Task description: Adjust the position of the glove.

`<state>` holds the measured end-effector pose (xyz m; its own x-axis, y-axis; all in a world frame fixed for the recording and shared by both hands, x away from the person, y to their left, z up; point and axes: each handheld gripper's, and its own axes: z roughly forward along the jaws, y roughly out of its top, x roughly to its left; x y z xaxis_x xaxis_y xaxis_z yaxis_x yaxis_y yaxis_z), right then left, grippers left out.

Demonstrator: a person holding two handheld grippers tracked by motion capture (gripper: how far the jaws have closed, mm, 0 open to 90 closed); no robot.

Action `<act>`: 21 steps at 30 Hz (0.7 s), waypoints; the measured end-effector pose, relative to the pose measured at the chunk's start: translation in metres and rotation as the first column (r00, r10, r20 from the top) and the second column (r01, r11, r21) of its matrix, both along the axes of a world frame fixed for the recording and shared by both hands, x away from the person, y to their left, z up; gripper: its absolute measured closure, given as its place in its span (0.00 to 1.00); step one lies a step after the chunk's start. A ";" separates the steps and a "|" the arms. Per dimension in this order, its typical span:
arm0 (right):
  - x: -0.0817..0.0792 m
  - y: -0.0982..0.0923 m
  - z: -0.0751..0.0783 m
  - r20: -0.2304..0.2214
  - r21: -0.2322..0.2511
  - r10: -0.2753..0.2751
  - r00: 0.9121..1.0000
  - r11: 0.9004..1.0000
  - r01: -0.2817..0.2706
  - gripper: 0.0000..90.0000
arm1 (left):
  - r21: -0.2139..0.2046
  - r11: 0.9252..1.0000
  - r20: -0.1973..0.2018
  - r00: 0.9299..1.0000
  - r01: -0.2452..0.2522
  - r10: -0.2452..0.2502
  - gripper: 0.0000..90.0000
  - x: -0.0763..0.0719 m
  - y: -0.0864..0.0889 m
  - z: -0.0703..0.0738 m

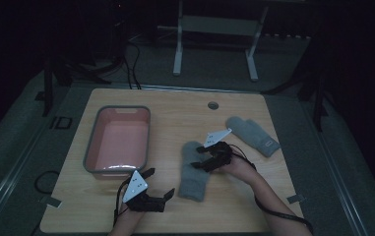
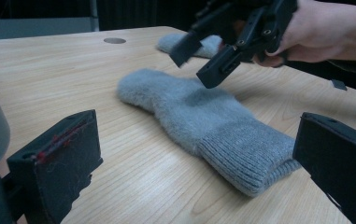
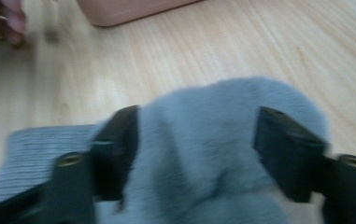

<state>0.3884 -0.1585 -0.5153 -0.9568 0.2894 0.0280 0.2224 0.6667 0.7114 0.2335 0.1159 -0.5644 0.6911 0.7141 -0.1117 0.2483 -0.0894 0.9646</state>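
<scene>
Grey and woolly, the near mitten (image 1: 193, 172) lies flat on the wooden table (image 1: 175, 123), directly under the right gripper (image 1: 205, 157); its ribbed cuff points toward the person and its rounded tip points away. In the right gripper view the two black jaws stand apart, one at each side of the mitten's (image 3: 213, 154) fluffy part; the picture is blurred, so I cannot tell if the pads touch the wool, but in the left gripper view the right gripper (image 2: 203, 58) hangs just above the mitten (image 2: 203, 126) with its jaws open and nothing between them. No earlier picture is given, so I write only the state: open, not holding.

To the left of this gripper, well apart, is the left gripper (image 1: 158, 184); its jaws are wide and hold nothing, and it points toward the mitten's cuff. Just beyond the left gripper stands a pink tub (image 1: 94, 142) with a grey rim. A second grey mitten (image 1: 253, 135) lies beyond the right gripper, to its right side, apart from the first one.
</scene>
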 end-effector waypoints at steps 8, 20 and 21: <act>-0.026 -0.002 -0.019 -0.015 -0.061 -0.085 0.996 0.995 0.084 0.99 | 0.002 1.000 -0.002 1.000 -0.001 0.001 0.01 0.000 0.000 0.000; 0.001 -0.013 -0.028 -0.018 -0.097 0.029 0.999 0.995 -0.031 1.00 | 0.004 1.000 -0.003 1.000 -0.002 0.002 0.01 -0.001 -0.001 0.000; 0.004 -0.012 -0.028 -0.018 -0.099 0.050 0.999 0.994 -0.052 1.00 | 0.003 1.000 -0.003 1.000 -0.002 0.002 0.01 0.000 -0.001 0.000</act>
